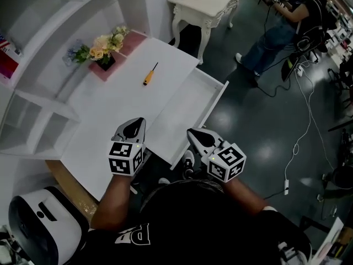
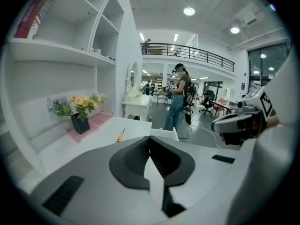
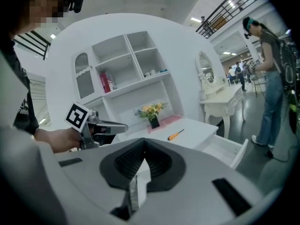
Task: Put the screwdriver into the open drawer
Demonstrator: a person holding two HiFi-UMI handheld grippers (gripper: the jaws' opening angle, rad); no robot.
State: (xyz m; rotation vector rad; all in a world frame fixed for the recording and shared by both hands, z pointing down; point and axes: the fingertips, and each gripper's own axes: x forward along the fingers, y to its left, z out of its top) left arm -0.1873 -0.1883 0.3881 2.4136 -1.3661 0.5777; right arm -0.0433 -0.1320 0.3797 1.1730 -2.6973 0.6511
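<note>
A white shelf unit (image 1: 33, 32) is shown along the left, with a white counter (image 1: 105, 115) set against it. The open drawer (image 1: 185, 112) is seen pulled out from the counter's right side, and nothing is seen lying in it. A bunch of flowers (image 1: 102, 44) in a dark pot is placed on a pink mat (image 1: 132, 42) at the far end of the counter.

The left gripper (image 1: 138, 123) is held over the near part of the counter. Its fingers are brought together with nothing between them. The right gripper (image 1: 194, 133) is held beside the near end of the drawer. Its fingers are likewise closed on nothing.

The screwdriver (image 1: 150, 74), with an orange handle and a dark shaft, is seen lying flat on the counter. It is located between the flowers and the drawer, outside the drawer and well apart from both grippers. Its shaft is pointed toward the far edge.
</note>
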